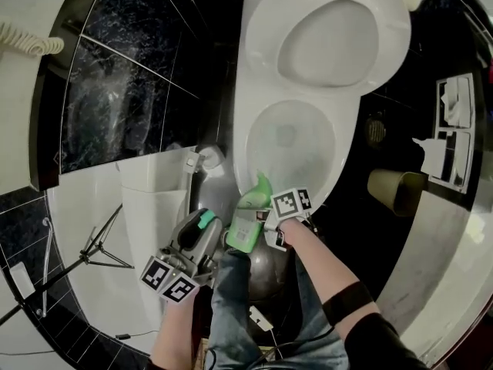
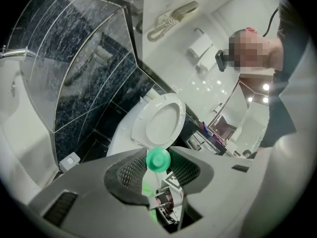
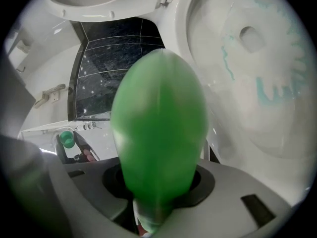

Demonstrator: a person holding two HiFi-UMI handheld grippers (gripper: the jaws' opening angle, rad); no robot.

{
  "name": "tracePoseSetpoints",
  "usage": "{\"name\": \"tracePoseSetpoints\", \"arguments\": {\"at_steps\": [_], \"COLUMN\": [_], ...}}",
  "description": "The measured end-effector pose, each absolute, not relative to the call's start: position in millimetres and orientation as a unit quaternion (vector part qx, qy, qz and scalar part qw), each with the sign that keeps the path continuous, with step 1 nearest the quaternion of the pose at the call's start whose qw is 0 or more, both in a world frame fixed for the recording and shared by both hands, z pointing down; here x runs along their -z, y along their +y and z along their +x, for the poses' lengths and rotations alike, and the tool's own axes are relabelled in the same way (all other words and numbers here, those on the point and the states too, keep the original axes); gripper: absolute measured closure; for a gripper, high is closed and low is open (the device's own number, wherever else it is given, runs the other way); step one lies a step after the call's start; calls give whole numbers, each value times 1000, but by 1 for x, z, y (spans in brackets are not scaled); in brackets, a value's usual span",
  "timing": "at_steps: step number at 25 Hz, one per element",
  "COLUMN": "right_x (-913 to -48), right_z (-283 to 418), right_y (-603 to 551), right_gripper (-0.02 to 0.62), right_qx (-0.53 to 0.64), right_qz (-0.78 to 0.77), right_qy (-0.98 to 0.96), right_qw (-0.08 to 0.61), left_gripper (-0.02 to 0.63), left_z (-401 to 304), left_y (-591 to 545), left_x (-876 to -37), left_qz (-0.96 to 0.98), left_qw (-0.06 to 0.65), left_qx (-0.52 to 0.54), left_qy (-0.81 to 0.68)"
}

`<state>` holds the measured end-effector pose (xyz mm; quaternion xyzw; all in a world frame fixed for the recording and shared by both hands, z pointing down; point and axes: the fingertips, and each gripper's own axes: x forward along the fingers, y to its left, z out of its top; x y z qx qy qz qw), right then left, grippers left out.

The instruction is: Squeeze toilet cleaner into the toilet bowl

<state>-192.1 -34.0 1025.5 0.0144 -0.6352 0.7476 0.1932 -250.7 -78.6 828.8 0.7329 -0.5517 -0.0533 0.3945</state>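
Observation:
The white toilet [image 1: 266,68] stands with lid and seat raised, its bowl [image 1: 293,141] open. In the right gripper view, teal cleaner streaks [image 3: 262,90] line the bowl's inner wall. My right gripper [image 1: 258,220] is shut on a green toilet cleaner bottle [image 1: 250,216], which is uncapped with its nozzle over the bowl's near rim. That bottle [image 3: 158,128] fills the right gripper view, clamped in my right gripper [image 3: 158,185]. My left gripper [image 1: 203,222] hangs left of the bottle, shut on the green cap [image 1: 206,219]. The cap [image 2: 158,159] sits between the jaws of my left gripper [image 2: 158,161].
A white bin [image 1: 158,187] and a small white holder [image 1: 209,160] stand left of the toilet. A tan cylinder [image 1: 394,189] and a floor drain [image 1: 375,130] lie to its right. A tripod [image 1: 88,254] stands at lower left. Dark tiled wall [image 1: 131,91] behind.

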Motion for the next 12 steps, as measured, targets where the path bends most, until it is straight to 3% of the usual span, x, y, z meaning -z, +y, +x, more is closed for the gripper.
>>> {"name": "tracePoseSetpoints", "arguments": {"at_steps": [12], "right_x": [-1025], "right_z": [-135], "right_y": [23], "right_gripper": [423], "right_qx": [-772], "right_qz": [77], "right_qy": [-605], "right_qw": [179], "left_gripper": [454], "left_z": [-242], "left_y": [-67], "left_x": [-810], "left_qz": [756], "left_qw": [387], "left_qx": [51], "left_qy": [-526]}}
